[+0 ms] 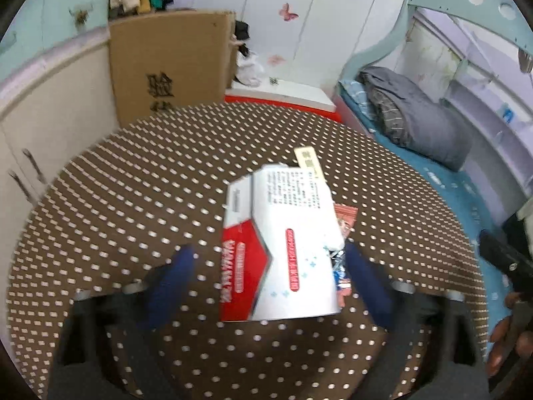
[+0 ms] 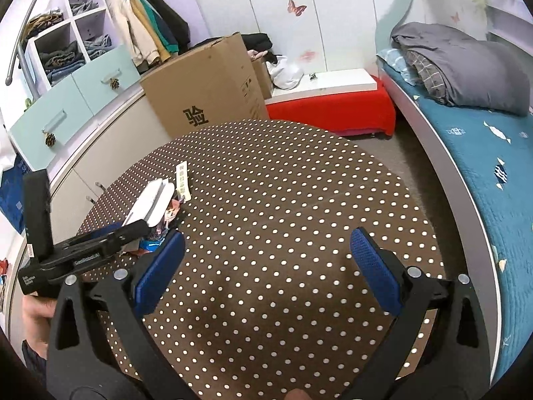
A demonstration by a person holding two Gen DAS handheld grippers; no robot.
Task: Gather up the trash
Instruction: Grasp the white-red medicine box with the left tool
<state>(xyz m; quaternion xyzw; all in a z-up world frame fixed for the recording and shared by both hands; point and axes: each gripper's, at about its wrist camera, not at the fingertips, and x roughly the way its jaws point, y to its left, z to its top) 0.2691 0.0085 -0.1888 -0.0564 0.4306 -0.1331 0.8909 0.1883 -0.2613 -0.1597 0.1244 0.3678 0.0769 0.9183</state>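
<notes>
A white and red carton lies on the round brown dotted table. My left gripper stands astride it, open. The right finger is up against the crumpled colourful wrappers at the carton's side, and a gap shows at the left finger. A pale paper strip lies just beyond the carton. In the right wrist view the carton, the wrappers, the strip and the left gripper sit at the table's left. My right gripper hangs open over bare tabletop with nothing between its fingers.
A tall cardboard box stands behind the table, with a red and white bench beside it. A bed with a teal cover and a grey blanket runs along the right. Cabinets line the left wall. A hand shows at right.
</notes>
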